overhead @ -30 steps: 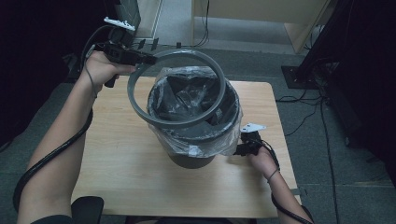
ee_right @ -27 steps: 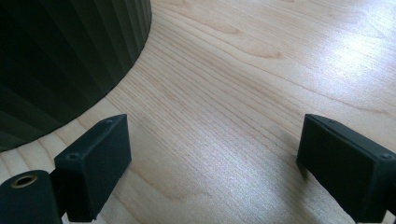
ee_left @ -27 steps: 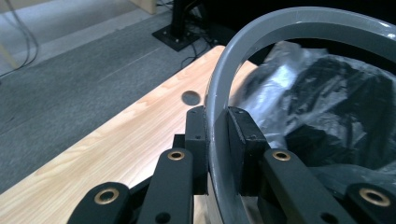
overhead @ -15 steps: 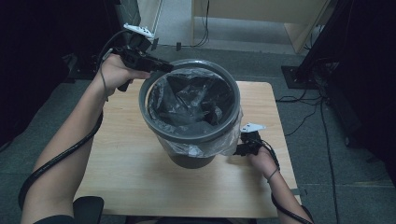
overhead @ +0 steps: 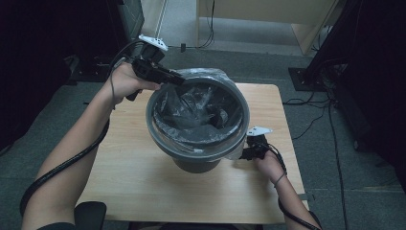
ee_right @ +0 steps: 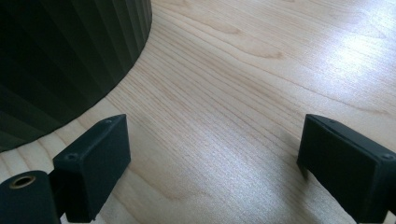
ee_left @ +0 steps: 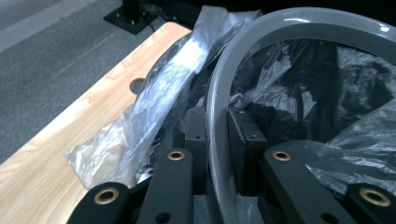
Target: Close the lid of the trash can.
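Observation:
A dark round bin point(overhead: 196, 165) stands mid-table, lined with a clear plastic bag point(overhead: 196, 108). A grey ring point(overhead: 201, 152) lies over the bin's mouth, on top of the bag. My left gripper point(overhead: 174, 79) is at the ring's far-left side and shut on it. In the left gripper view the jaws point(ee_left: 217, 126) clamp the grey ring point(ee_left: 299, 23) from both sides, with folded bag film point(ee_left: 159, 102) hanging outside. My right gripper point(overhead: 244, 154) rests low by the bin's right side. In its own view the right gripper point(ee_right: 215, 158) stands open over bare wood, beside the ribbed bin wall point(ee_right: 60, 56).
The wooden table point(overhead: 129, 182) has free surface in front of and left of the bin. Cables trail from both grippers over the table's edges. Dark equipment and a stand point(overhead: 311, 76) surround the table on the grey floor.
The left gripper has carried the grey ring rightward and down, from tilted beside the bin to lying over its mouth. The right gripper has stayed put.

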`<state>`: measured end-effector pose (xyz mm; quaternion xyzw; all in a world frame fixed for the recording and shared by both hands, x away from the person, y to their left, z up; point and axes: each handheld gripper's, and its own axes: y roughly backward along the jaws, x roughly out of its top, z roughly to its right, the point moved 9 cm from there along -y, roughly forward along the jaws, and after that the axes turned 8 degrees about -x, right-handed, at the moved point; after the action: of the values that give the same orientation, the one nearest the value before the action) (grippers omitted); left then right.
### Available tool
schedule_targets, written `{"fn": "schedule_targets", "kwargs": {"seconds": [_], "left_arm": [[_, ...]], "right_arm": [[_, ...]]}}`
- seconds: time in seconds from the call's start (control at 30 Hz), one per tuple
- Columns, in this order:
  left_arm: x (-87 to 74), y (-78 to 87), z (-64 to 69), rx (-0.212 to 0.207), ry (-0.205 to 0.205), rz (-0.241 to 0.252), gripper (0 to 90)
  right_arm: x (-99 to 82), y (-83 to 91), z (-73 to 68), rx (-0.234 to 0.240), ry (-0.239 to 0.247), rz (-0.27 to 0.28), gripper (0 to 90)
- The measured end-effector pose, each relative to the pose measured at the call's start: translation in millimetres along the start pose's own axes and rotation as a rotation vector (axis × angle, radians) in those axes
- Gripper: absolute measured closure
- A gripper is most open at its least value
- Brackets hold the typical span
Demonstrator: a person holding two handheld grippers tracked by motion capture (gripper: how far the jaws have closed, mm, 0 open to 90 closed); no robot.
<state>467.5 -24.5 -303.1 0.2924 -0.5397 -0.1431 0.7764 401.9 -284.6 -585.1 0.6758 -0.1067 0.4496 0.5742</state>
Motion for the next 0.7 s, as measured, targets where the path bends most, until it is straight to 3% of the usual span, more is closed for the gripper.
{"fn": "schedule_targets", "kwargs": {"seconds": [0.17, 0.33, 0.47, 0.7], "left_arm": [[0.7, 0.8, -10.4, 0.003, 0.021, 0.017, 78.8], [2.9, 4.6, -22.8, 0.037, 0.029, 0.029, 78.6], [5.6, 5.6, -29.2, 0.07, 0.015, 0.042, 78.5], [7.2, 2.7, -33.6, 0.104, -0.019, 0.019, 78.2]], "right_arm": [[0.0, 0.0, 0.0, 0.0, 0.0, 0.0, 8.5], [0.0, 0.0, 0.0, 0.0, 0.0, 0.0, 8.5], [0.0, 0.0, 0.0, 0.0, 0.0, 0.0, 8.5], [0.0, 0.0, -0.1, 0.0, 0.0, 0.0, 8.5]]}}
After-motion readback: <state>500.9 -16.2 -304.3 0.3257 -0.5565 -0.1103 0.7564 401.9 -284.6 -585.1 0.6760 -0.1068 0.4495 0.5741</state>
